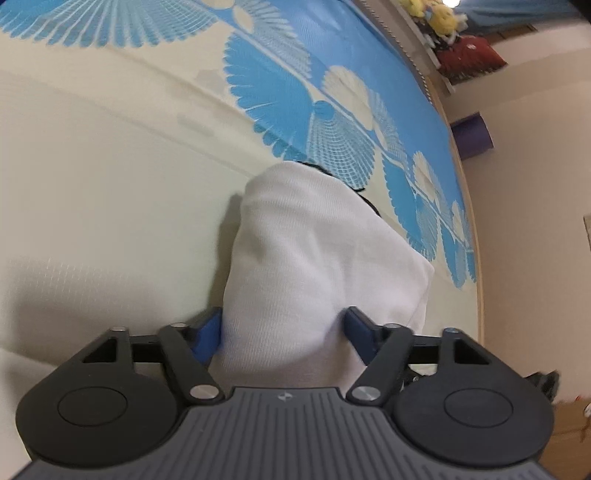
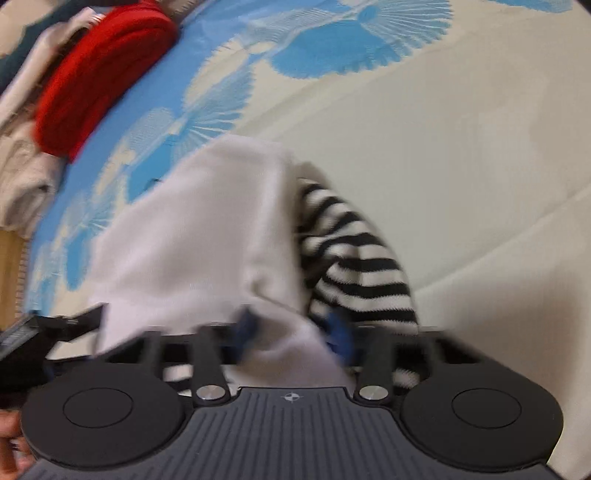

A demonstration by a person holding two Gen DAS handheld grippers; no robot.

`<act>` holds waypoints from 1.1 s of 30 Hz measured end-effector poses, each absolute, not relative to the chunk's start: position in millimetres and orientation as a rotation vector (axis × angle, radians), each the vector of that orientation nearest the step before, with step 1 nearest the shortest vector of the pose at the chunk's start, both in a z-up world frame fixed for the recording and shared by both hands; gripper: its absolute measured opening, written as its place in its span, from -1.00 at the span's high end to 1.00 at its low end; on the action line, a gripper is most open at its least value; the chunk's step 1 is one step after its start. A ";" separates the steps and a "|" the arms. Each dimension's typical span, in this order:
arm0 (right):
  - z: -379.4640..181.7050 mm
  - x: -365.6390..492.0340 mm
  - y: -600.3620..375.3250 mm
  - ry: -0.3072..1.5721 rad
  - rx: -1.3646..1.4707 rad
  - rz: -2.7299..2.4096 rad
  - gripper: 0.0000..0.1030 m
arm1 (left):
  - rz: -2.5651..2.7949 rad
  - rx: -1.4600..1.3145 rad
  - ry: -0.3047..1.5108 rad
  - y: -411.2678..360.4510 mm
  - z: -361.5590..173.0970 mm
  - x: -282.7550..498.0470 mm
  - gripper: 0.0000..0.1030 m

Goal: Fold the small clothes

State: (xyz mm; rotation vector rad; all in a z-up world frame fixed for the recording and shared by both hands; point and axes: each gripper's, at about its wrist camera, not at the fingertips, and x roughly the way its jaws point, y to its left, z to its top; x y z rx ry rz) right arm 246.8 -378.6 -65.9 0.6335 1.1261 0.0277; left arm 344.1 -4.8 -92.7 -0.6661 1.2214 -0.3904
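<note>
A small white garment [image 1: 314,251] lies on the cream and blue patterned bed cover [image 1: 110,184]. My left gripper [image 1: 284,328] has its blue fingers [image 1: 208,332] on either side of a thick fold of the white cloth and grips it. In the right wrist view the same white garment [image 2: 199,240] shows with a black-and-white striped sleeve [image 2: 354,266] on its right side. My right gripper [image 2: 291,332] is shut on the white cloth beside the striped sleeve. The view is blurred by motion.
A red garment [image 2: 103,74] and a pile of beige clothes [image 2: 22,177] lie at the bed's far left edge. A wooden bed edge [image 1: 476,258], a purple object [image 1: 472,134] and plush toys [image 1: 439,18] lie beyond the bed.
</note>
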 end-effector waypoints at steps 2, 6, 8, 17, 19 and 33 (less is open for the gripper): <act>-62.3 248.9 -374.5 1.096 0.639 0.047 0.80 | -0.402 -0.618 1.189 -7.8 -85.3 343.8 0.22; -51.7 253.2 -376.6 0.990 0.682 0.048 0.85 | -0.386 -0.588 1.019 7.7 -48.1 341.4 0.32; -38.2 256.3 -374.8 0.880 0.712 0.091 0.87 | -0.367 -0.557 0.925 19.1 -28.4 340.4 0.31; -21.9 283.1 -338.4 0.796 0.612 0.106 0.79 | -0.158 -0.496 0.812 77.4 -5.7 341.6 -0.17; -21.0 284.5 -334.5 0.803 0.542 0.033 0.50 | -0.240 -0.493 0.862 74.7 -7.2 337.5 -0.14; -36.9 267.3 -317.8 0.999 0.537 0.241 0.89 | -0.434 -0.058 1.070 19.6 -30.3 292.3 -0.16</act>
